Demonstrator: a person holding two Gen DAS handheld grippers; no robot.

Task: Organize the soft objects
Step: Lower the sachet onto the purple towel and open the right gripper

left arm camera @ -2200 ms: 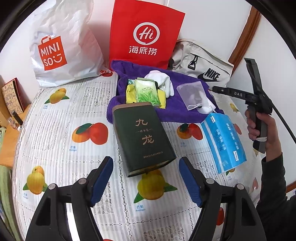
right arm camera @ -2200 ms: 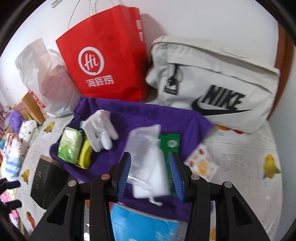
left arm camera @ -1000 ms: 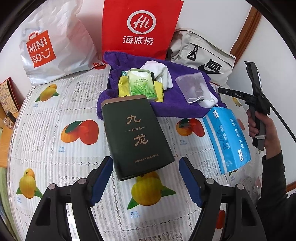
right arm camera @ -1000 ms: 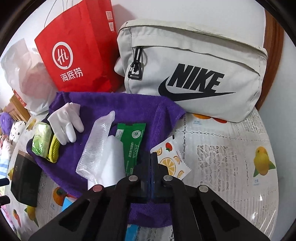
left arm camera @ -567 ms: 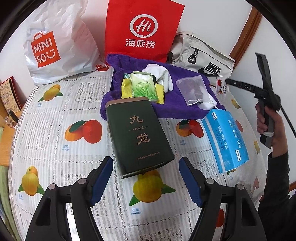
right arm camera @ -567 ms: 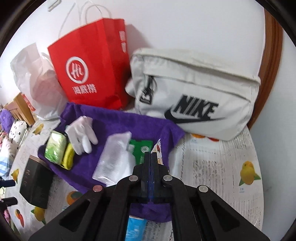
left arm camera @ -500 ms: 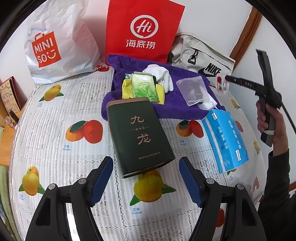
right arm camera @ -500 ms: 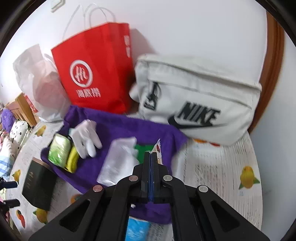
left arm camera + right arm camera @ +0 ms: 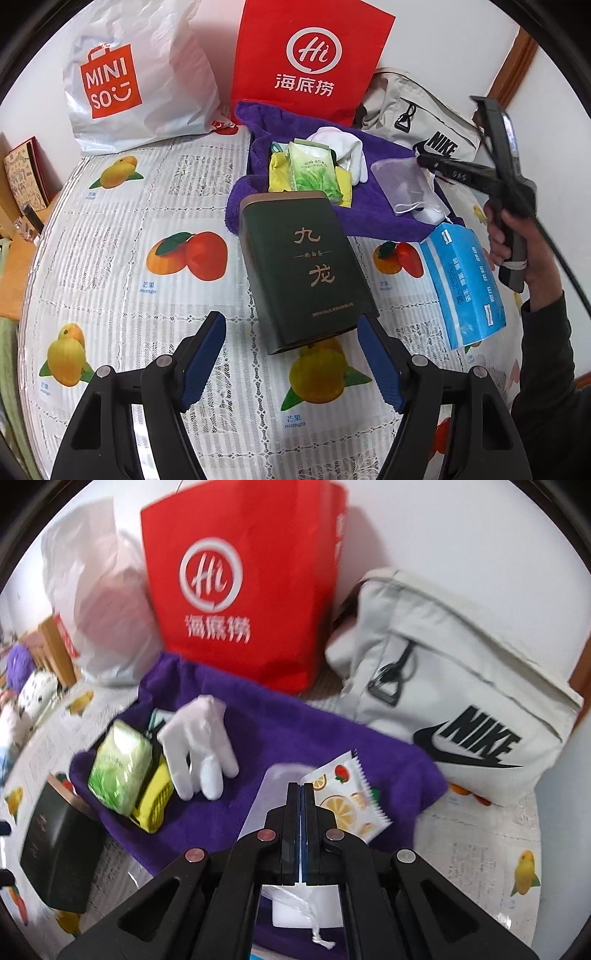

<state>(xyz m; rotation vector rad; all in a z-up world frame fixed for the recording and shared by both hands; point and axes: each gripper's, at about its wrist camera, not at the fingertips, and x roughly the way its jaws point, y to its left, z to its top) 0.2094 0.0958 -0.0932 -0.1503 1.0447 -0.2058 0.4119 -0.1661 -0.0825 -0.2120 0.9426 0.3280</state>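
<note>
Flat serrated foil sachet (image 9: 351, 797) over plush towel (image 9: 280, 731)

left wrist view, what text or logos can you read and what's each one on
"MINISO": white plastic bag
"Hi" and "海底捞": red paper bag
"NIKE": beige bag
"九龙": dark green tin
"芒果 mango": fruit tablecloth
Blue tissue pack, green packet: print too small to read.

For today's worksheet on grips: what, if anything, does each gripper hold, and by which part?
The right gripper is shut on the fruit-print sachet, pinching its left edge. The left gripper is open and holds nothing.
</note>
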